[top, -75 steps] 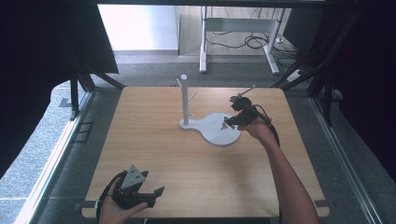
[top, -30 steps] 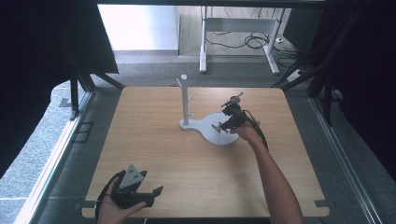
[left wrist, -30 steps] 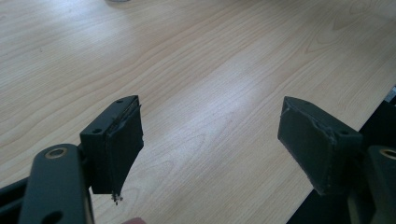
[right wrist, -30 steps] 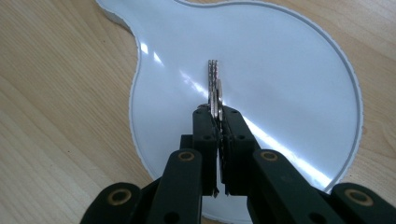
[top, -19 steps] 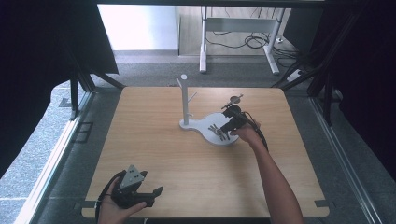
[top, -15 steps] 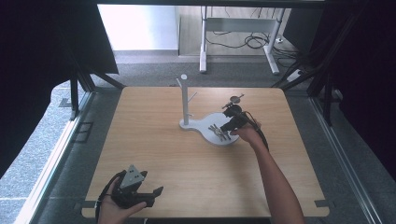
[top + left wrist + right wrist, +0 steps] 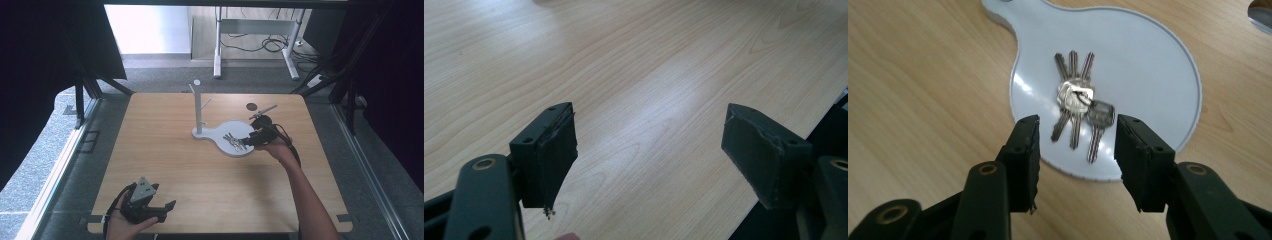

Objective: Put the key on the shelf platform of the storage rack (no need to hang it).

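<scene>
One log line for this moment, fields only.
right tool: open, jaws just opened, nothing held | keys: lying on white base | left tool: open, over bare table

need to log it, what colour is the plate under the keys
White plate, clearest in the right gripper view.

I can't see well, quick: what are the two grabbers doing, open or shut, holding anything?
Left gripper: open, holding nothing.
Right gripper: jaws just opening, open, holding nothing; keys lie loose on the white base.
</scene>
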Tool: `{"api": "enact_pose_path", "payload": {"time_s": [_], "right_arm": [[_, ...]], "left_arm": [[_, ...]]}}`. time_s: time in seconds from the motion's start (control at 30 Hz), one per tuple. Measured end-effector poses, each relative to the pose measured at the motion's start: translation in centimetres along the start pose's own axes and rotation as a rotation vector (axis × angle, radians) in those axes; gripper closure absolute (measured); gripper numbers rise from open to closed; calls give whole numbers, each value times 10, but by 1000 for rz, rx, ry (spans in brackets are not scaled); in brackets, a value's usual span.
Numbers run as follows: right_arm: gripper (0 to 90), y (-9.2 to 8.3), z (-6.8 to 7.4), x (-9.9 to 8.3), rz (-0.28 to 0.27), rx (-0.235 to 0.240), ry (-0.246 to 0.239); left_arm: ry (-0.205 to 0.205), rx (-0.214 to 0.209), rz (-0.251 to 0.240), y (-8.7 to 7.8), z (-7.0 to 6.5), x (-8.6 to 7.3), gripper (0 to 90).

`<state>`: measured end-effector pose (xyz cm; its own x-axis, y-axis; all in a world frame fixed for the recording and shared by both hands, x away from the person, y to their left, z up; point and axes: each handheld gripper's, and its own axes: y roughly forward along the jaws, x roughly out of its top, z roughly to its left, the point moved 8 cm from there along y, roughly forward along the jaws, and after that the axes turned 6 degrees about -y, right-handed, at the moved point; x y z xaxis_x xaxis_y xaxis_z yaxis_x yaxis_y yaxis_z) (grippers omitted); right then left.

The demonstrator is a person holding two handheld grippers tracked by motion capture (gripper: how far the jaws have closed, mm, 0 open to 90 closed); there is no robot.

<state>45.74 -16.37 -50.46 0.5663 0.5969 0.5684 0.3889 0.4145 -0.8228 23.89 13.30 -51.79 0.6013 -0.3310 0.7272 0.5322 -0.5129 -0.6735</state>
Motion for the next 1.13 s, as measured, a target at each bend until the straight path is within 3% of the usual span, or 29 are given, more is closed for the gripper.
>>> {"api": "enact_pose_path", "payload": {"time_s": [0.13,0.2,0.4,0.47,0.57,0.77,0.9,1.13], "right_arm": [[501,-18,7,-22,-30,12,-8],[498,-19,7,-25,-32,11,-8],[476,-35,11,-63,-41,-2,-9],[474,-36,12,-67,-42,-1,-5],[471,-40,15,-92,-50,-5,6],[468,-37,19,-120,-28,-5,18],[450,-35,18,-128,-10,-8,21],[389,-35,14,-133,-45,-46,23]], "left_arm": [[1,0,-1,2,-2,0,225],[3,0,2,2,-3,0,225],[11,2,11,4,-5,0,225],[12,1,12,5,-6,0,225],[16,0,19,6,-7,0,225],[22,-1,27,9,-9,-1,225],[23,-4,33,11,-11,-1,225],[12,10,32,10,-7,0,224]]}}
